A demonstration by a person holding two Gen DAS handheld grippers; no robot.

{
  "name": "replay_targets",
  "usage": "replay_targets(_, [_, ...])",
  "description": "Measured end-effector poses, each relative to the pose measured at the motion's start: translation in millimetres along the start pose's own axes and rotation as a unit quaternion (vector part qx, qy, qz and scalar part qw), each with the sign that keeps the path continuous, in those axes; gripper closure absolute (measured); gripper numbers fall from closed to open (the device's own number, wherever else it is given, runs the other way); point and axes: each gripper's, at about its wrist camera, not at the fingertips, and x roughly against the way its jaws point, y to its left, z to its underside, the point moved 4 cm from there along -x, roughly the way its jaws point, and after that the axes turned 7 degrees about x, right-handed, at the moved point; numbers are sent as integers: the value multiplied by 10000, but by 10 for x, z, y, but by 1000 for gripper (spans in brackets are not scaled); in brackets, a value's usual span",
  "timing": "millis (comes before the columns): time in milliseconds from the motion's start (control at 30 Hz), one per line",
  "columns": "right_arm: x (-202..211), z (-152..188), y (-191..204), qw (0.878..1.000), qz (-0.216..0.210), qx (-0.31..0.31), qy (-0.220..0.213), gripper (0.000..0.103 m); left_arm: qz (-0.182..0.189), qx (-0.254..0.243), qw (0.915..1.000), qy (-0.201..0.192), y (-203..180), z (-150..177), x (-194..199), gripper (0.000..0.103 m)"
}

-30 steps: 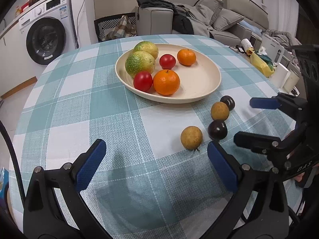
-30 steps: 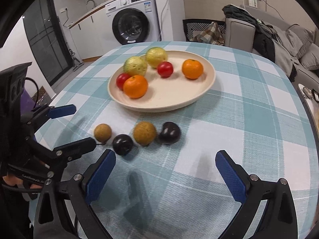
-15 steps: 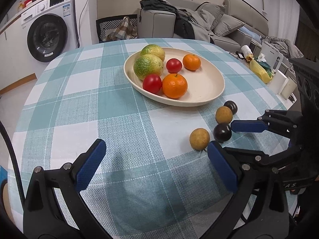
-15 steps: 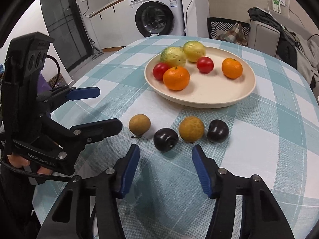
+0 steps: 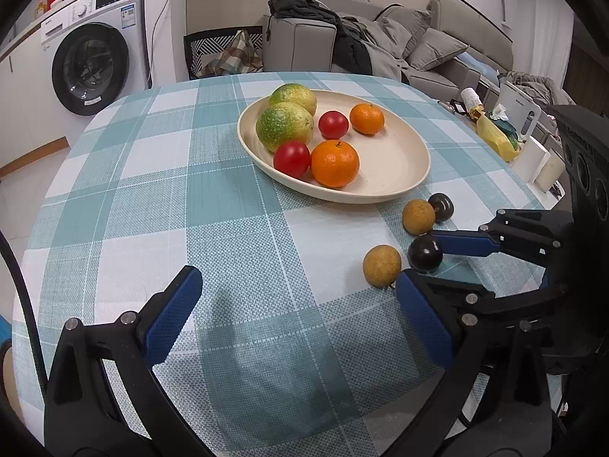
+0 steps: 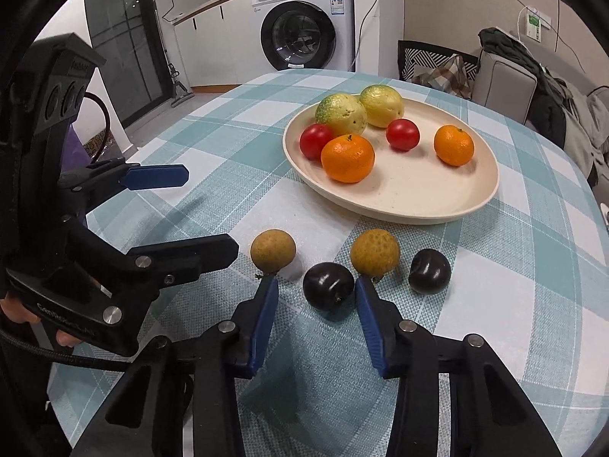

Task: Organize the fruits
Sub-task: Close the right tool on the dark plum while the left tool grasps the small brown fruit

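A cream plate (image 6: pixel 437 205) (image 5: pixel 403 160) holds two green-yellow fruits, two red tomatoes and two oranges. On the cloth in front of it lie two brown round fruits (image 6: pixel 273 249) (image 6: pixel 375 252) and two dark plums (image 6: pixel 328 285) (image 6: pixel 429 270). My right gripper (image 6: pixel 314 285) is open, its blue pads on either side of the left plum, just short of touching. In the left wrist view the same plum (image 5: pixel 425 253) sits between the right gripper's fingers (image 5: pixel 462 243). My left gripper (image 5: pixel 297 304) is open and empty, low over the cloth, left of the loose fruits.
The round table has a teal checked cloth (image 5: pixel 190 205). A washing machine (image 6: pixel 304 34), a chair (image 5: pixel 224 53) and a sofa with clothes (image 5: pixel 361 45) stand beyond it. Small packages (image 5: pixel 495 133) lie past the table's right edge.
My right gripper has moved forward and narrowed its jaws around the left dark plum. The left gripper has drifted slightly and stays open.
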Motion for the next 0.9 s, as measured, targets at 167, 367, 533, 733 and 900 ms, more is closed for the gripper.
replay_targets(167, [-19, -19, -21, 9999, 137, 30, 19, 69, -7, -1, 10000, 8, -6, 5, -4, 1])
replay_targets(367, [7, -6, -32, 9998, 180, 58, -16, 75, -27, -18, 10000, 28, -17, 12, -13, 1])
replay_targets(533, [89, 37, 0, 9998, 127, 115, -124, 76, -32, -29, 10000, 41, -18, 13, -15, 1])
replay_targets(733, [227, 104, -35, 9995, 149, 38, -273, 76, -142, -111, 9997, 135, -62, 34, -65, 1])
replay_targets(900, [310, 84, -137, 9990, 194, -96, -386, 76, -41, -162, 9997, 160, -157, 34, -92, 2])
